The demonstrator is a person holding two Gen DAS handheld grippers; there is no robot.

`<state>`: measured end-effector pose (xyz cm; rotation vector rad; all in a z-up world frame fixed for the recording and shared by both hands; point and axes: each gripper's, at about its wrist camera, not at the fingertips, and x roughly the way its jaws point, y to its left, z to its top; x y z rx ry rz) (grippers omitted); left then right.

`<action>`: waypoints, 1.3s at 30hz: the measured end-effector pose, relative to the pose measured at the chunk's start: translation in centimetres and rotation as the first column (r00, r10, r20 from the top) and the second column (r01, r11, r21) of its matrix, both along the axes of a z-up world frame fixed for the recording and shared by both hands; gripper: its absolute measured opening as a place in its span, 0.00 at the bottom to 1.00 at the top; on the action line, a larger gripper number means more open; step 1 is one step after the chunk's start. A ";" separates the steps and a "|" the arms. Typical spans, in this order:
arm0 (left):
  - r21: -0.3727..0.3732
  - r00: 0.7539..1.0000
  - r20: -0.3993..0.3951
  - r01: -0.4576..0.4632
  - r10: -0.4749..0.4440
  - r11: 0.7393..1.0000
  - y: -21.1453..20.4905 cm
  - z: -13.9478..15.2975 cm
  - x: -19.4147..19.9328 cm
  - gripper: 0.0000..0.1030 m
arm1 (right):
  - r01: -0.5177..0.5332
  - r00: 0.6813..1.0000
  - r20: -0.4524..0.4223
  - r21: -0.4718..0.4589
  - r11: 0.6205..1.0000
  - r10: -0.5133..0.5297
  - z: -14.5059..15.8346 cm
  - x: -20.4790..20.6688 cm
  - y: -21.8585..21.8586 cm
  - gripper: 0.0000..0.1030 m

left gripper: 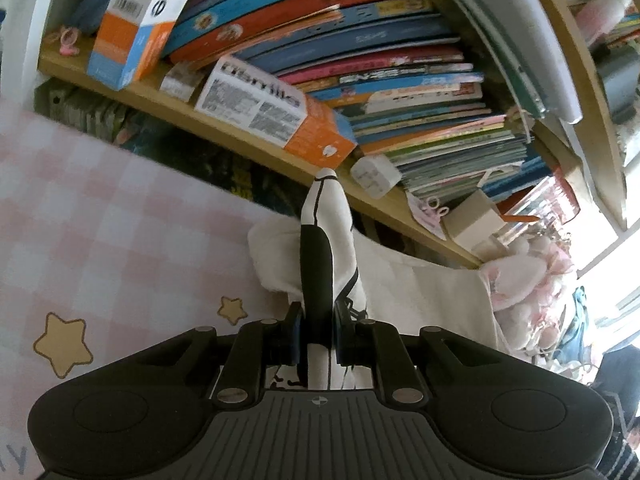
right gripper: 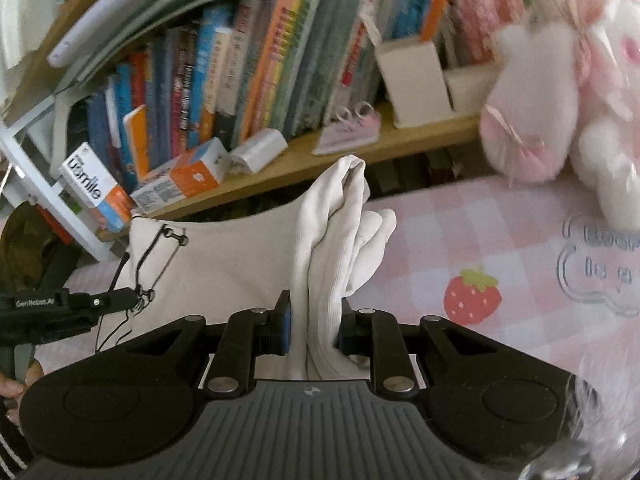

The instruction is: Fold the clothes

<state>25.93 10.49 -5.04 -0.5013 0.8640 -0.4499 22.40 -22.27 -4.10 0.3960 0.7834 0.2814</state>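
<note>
— So, how far along are we with the fold?

— Early, I'd judge. I have the garment [right gripper: 224, 264] pinched at two places and lifted off the bed [right gripper: 500, 248]; no finished fold lies flat anywhere I can see. It hangs stretched between my two tools, near the bed edge by the bookshelf [right gripper: 360, 140].

— What are the tools doing?

— My left tool [left gripper: 316, 328] is pressed together on a bunched part with black trim, which sticks up past the fingertips. My right tool [right gripper: 314, 332] is clamped on a thick wad of plain ribbed cloth. From the right view I can see the left tool out at the far side, gripping the garment.

— And the cloth itself?

— Off-white, soft, with a black line drawing printed on it. The span between the tools looks fairly smooth; the gripped ends are crumpled into several layers.

— What's left?

— Nearly everything, I think: laying it down flat on the bed, then folding. The plush toy [right gripper: 560, 100] sits near the bed's right side, so room there looks tight.
</note>
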 end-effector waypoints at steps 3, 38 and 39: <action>-0.021 1.000 -0.028 -0.010 0.009 1.000 0.5 -0.8 0.1 0.15 | 0.021 0.999 -0.033 0.044 0.999 -0.020 -1.0 0.2 -0.8 0.19; -0.135 0.975 -0.169 -0.167 0.143 0.977 3.0 -2.9 -5.3 0.21 | 0.140 0.983 -0.131 0.052 0.989 -0.132 -1.5 -3.8 -3.6 0.16; -0.131 0.975 -0.169 -0.169 0.146 0.977 2.9 -2.8 -5.4 0.21 | 0.140 0.983 -0.127 0.035 0.990 -0.134 -1.2 -3.9 -3.6 0.19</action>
